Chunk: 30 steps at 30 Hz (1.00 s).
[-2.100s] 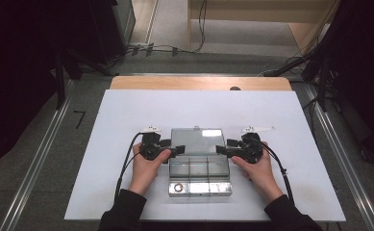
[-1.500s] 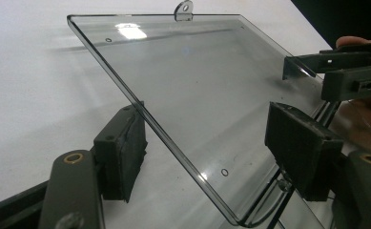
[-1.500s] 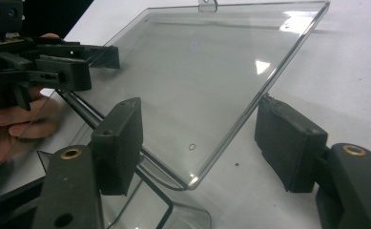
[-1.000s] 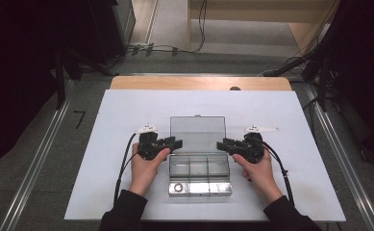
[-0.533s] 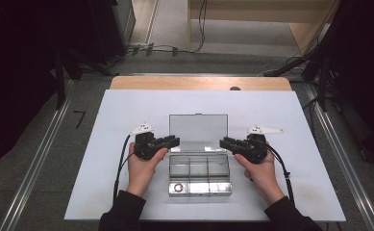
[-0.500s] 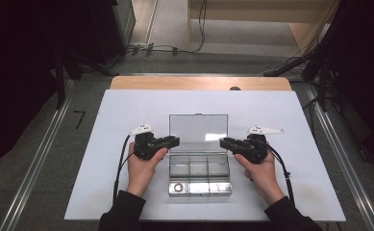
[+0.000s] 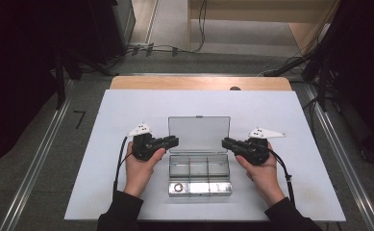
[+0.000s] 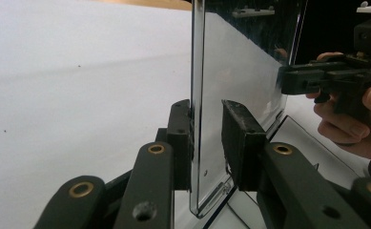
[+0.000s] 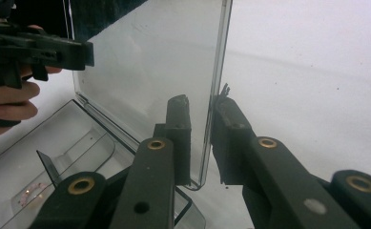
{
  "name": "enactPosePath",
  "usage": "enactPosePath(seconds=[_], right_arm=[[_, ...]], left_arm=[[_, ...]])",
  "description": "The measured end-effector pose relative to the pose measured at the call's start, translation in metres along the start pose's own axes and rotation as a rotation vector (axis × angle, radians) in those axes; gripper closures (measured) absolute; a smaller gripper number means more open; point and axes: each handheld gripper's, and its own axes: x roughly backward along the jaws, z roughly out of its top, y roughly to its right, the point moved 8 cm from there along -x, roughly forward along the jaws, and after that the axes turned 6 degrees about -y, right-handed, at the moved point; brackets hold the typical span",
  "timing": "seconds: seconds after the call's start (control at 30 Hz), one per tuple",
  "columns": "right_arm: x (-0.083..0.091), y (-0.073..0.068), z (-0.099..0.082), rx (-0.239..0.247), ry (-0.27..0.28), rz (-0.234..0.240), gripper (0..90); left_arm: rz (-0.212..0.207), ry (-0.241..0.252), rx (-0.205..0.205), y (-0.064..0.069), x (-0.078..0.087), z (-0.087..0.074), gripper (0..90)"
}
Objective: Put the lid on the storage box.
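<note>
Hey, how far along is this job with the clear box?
Done: the lid stands upright, compartments exposed. In hand: left tongs and right tongs have just been closing with the lid's side edges between them; a firm pinch isn't clear. Left: probably laying the lid fully back, then reaching the ring inside.

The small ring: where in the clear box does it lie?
In the high view, the small ring lies in the clear box's front-left compartment, beside the person's left hand.
</note>
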Motion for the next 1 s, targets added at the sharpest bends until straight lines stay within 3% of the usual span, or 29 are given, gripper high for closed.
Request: enactPosePath(seconds=[0.2, 0.63, 0.87, 1.0], right_arm=[[0.003, -0.003, 0.000, 0.066, 0.019, -0.024, 76.8], [0.007, -0.006, 0.000, 0.082, 0.018, -0.017, 75.7], [0.016, -0.014, 0.010, 0.085, 0.051, 0.018, 67.2], [0.022, -0.020, 0.014, 0.110, 0.060, 0.012, 65.1]], left_arm=[[0.006, 0.049, -0.033, 0.006, 0.005, 0.009, 68.7], [0.004, 0.070, -0.075, 0.014, 0.010, 0.010, 68.3], [-0.015, 0.081, -0.090, 0.021, 0.014, 0.007, 67.1], [-0.018, 0.080, -0.100, 0.024, 0.016, 0.005, 66.3]])
